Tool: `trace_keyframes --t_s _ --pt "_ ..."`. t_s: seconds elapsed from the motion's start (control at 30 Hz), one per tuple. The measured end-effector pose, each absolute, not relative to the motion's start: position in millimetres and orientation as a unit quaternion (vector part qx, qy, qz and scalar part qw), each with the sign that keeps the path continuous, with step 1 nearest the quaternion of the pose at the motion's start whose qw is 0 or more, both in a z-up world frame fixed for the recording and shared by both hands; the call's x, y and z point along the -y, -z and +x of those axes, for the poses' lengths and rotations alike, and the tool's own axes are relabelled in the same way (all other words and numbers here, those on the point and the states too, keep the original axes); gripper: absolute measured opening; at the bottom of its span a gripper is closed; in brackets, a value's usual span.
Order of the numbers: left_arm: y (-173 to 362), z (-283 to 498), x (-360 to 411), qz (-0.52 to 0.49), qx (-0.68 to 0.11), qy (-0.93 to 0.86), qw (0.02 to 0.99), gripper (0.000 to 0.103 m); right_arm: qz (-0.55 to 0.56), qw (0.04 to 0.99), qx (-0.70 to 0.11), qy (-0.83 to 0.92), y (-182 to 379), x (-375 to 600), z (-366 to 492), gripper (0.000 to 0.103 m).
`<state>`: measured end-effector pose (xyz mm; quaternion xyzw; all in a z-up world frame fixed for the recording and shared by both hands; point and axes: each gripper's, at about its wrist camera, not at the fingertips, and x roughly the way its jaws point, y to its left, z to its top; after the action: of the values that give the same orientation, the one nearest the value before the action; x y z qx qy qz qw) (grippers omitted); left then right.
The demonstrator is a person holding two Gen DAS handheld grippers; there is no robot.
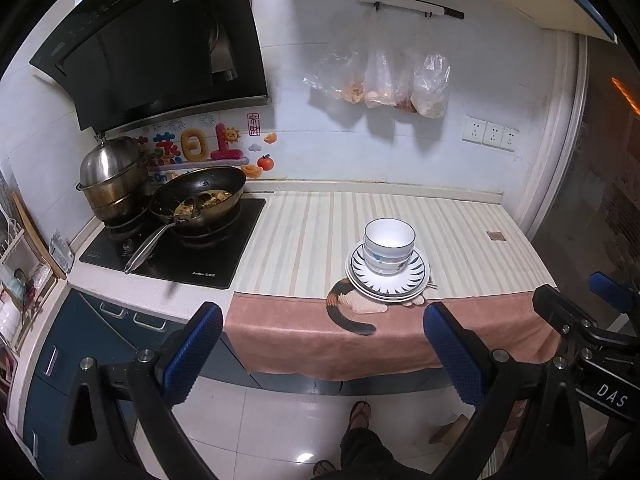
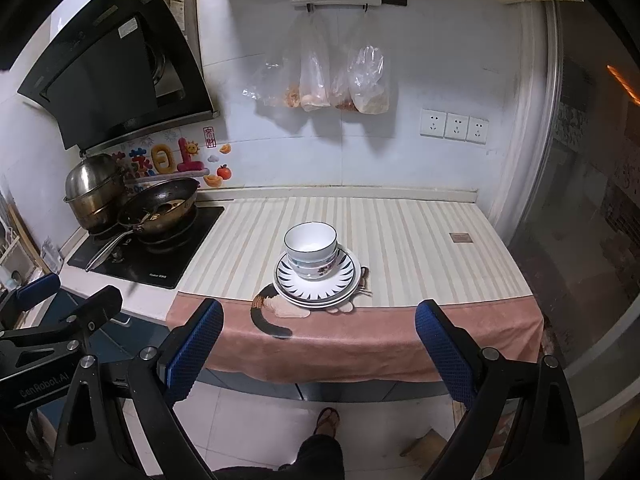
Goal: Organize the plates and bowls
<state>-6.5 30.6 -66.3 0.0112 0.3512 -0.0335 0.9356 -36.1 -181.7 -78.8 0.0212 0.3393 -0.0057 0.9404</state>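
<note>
At nine o'clock a wok (image 1: 200,196) sits on the black hob (image 1: 176,248). Centre, on the striped cloth (image 1: 304,240), nested white bowls (image 1: 389,245) top stacked plates (image 1: 388,280) with dark ray-patterned rims. Left gripper (image 1: 323,350) and right gripper (image 2: 319,346) both hang spread, empty, at six o'clock.

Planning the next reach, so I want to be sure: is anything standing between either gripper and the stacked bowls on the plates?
Nothing visible does. The left gripper and right gripper are both open, held back off the counter edge. Only the flat pink towel lies between them and the bowls on the plates.
</note>
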Motion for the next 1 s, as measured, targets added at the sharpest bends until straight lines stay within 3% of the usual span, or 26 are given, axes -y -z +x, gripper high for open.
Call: trace_keyframes --t_s 1.0 --pt "63.6 -3.0 -26.7 0.003 -0.355 0.031 0.934 0.103 0.017 0.942 -0.336 0.014 77.6 185.6 -31.3 0.099"
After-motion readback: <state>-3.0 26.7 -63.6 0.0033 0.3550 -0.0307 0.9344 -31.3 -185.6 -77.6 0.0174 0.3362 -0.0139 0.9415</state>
